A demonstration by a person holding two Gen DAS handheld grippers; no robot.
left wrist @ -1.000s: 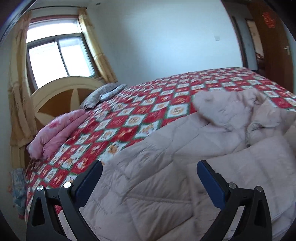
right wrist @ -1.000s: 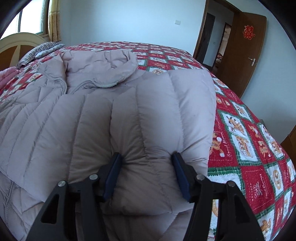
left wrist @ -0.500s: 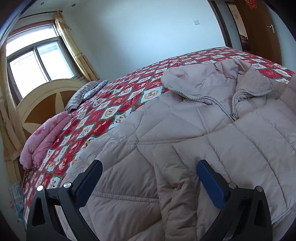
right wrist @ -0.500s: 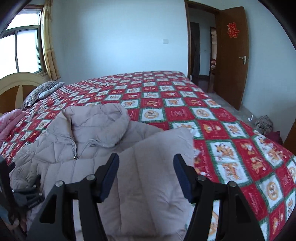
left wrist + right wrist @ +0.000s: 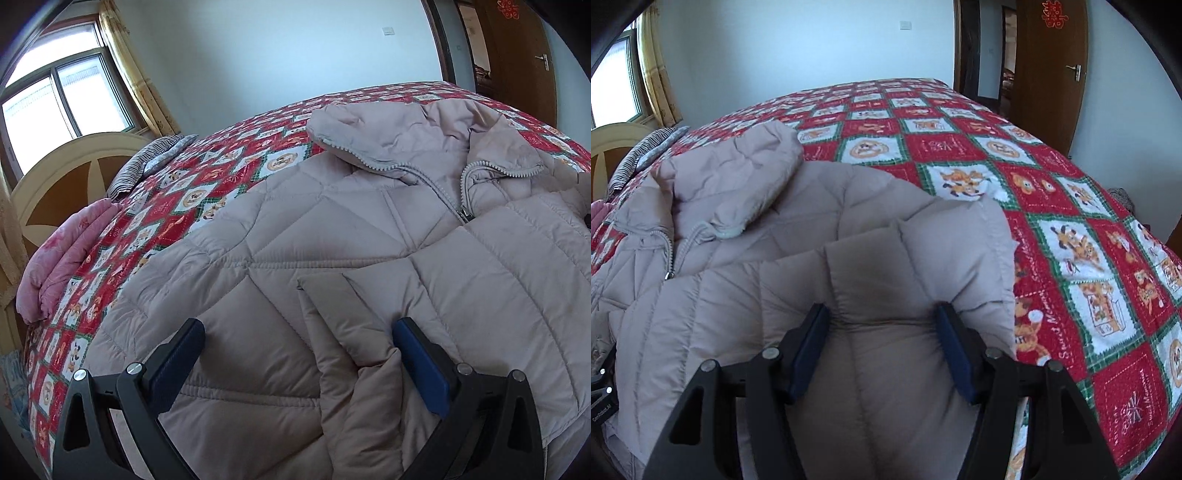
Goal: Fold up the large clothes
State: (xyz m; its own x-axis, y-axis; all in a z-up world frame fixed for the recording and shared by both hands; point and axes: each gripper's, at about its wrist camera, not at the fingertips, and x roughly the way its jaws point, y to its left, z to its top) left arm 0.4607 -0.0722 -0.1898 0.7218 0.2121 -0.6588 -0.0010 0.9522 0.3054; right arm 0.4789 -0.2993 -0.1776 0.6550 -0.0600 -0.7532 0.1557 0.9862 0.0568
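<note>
Slippage is the main risk: the right gripper [image 5: 882, 332] clenches a bulging fold of the puffy jacket [image 5: 820, 266] at lower centre; the slick fill may squirm free; the left gripper [image 5: 295, 354] hangs released over the jacket's lower-frame sleeve.

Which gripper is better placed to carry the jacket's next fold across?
Right. The right gripper is clamped on the jacket, while the left gripper hangs open above it.
</note>
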